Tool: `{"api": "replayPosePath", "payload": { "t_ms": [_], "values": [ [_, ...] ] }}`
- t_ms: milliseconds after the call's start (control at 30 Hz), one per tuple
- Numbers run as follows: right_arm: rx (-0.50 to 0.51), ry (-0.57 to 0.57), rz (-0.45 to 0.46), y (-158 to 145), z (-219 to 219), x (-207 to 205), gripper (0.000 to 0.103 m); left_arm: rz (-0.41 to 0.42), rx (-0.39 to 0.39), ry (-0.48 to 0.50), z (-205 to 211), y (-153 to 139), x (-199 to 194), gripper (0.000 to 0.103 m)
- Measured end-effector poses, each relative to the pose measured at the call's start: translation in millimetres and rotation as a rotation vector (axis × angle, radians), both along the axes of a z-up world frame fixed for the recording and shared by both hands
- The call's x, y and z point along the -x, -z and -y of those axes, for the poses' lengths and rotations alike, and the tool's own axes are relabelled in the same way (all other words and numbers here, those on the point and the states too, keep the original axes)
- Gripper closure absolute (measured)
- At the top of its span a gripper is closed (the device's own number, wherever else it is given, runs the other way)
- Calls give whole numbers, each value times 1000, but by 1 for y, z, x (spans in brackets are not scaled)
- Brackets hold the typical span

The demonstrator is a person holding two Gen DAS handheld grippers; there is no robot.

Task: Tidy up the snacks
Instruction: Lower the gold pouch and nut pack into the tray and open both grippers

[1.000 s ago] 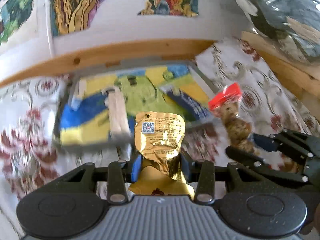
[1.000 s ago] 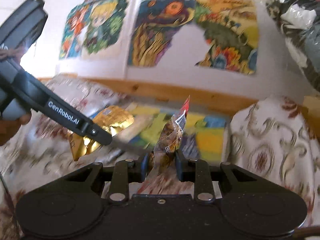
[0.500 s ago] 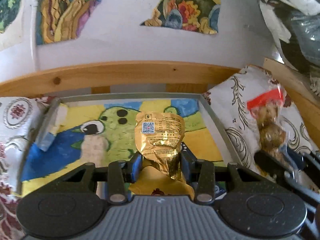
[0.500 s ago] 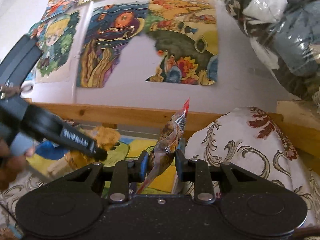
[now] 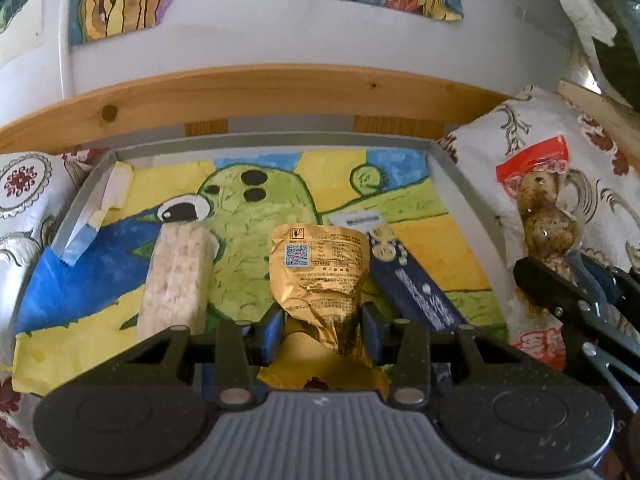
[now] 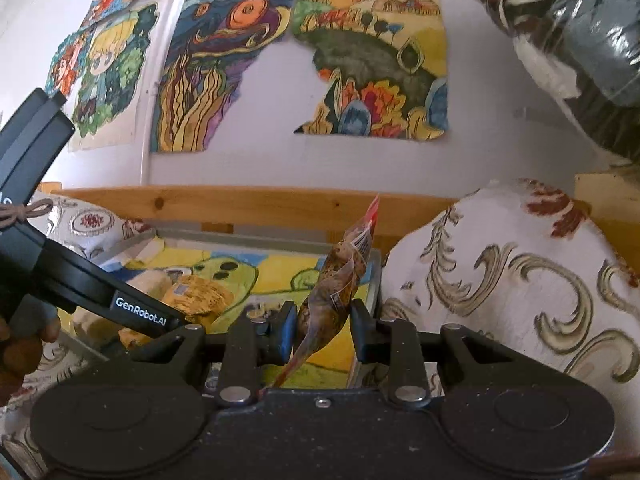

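The left gripper [image 5: 322, 330] pinches a gold snack pouch [image 5: 318, 276] above the tray [image 5: 452, 168]; the right gripper [image 6: 320, 330] clamps a clear red-topped packet [image 6: 340, 280], perhaps of eggs.

Four snack items showing: one gold foil packet [image 5: 318, 268], one clear egg pouch with a red top [image 5: 540, 208], one pale rice cracker bar [image 5: 176, 280], one dark blue bar [image 5: 412, 284]. One grey tray [image 5: 272, 138]. Two grippers showing.

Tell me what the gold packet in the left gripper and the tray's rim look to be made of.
The gold packet looks like metallised foil or plastic film: it is shiny, creased and crumpled where the left gripper pinches it. The tray rim seems thin grey metal or painted board with a dull matte finish, straight edges and sharp corners; which one is unclear.
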State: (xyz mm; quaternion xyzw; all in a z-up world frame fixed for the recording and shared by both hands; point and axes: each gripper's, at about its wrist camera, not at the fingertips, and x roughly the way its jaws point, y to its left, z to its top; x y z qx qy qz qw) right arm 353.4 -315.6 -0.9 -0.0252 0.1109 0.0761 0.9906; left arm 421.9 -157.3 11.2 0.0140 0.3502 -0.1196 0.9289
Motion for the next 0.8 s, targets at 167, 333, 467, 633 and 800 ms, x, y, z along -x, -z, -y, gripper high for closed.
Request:
{"api": "replayPosePath", "payload": {
  "t_ms": [167,333,467,633,800],
  "values": [
    [3,-5,-20,6,-2,-3,73,-8,0,-4,1,5,-1,58],
    [4,-3,-37,8,-2,-6,72,-19,12,-16,1,8,-5,58],
    [4,-1,-55,10,-2,-7,72,-18,9,-15,1,9,-5,57],
    [8,-1,-64,11,-3,-7,71,-10,6,-18,3,11,-4,57],
    [13,-5,-71,12,-4,-8,69,-8,6,-21,3,11,-3,56]
  ]
}}
